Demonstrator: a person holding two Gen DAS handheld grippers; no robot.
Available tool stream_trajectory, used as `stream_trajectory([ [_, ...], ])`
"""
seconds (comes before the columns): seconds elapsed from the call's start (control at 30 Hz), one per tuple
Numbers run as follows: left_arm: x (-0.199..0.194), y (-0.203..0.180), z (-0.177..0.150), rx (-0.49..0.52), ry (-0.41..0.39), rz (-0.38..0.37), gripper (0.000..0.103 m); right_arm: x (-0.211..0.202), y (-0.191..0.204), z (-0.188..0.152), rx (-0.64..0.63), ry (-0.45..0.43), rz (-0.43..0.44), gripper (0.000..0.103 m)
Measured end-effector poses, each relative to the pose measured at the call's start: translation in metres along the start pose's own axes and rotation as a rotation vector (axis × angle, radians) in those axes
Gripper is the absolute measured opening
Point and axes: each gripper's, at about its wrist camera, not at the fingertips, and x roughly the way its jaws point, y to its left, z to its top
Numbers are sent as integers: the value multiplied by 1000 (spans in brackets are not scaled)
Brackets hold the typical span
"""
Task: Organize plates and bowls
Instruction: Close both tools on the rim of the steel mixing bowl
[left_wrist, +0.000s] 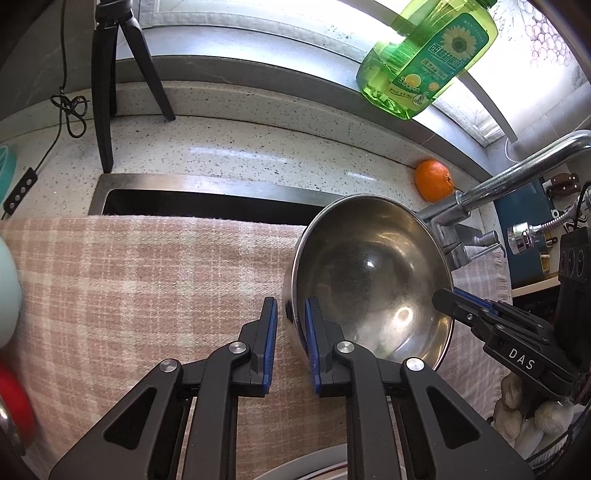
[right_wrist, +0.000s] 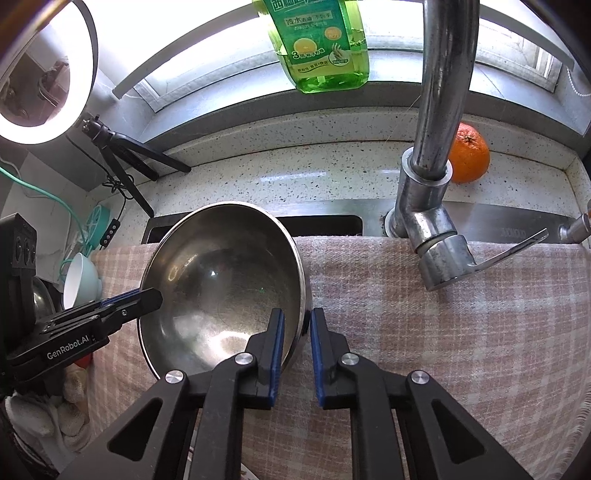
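A steel bowl (left_wrist: 369, 280) is held tilted above the pink checked cloth (left_wrist: 147, 288). My left gripper (left_wrist: 291, 314) is shut on its left rim, one finger inside and one outside. My right gripper (right_wrist: 297, 325) is shut on the opposite rim of the same steel bowl (right_wrist: 221, 291). Each gripper shows in the other's view: the right one (left_wrist: 454, 302) at the bowl's right edge, the left one (right_wrist: 144, 295) at its left edge. A light green bowl (right_wrist: 79, 280) stands on edge at the left. Another pale bowl (left_wrist: 7, 288) and a red one (left_wrist: 14, 402) sit at the left edge.
The cloth (right_wrist: 443, 332) covers the sink (left_wrist: 207, 199). A chrome tap (right_wrist: 432, 155) rises at the right. An orange (right_wrist: 471, 153) lies on the speckled counter (left_wrist: 240, 147). A green detergent bottle (right_wrist: 321, 44) stands on the sill. A black tripod (left_wrist: 110, 74) stands back left.
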Motion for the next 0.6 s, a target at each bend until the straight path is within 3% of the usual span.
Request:
stream_trajectory([
  [0.6, -17, -5, -14, 22, -38, 27, 11, -16, 9, -11, 0, -8, 23, 10],
])
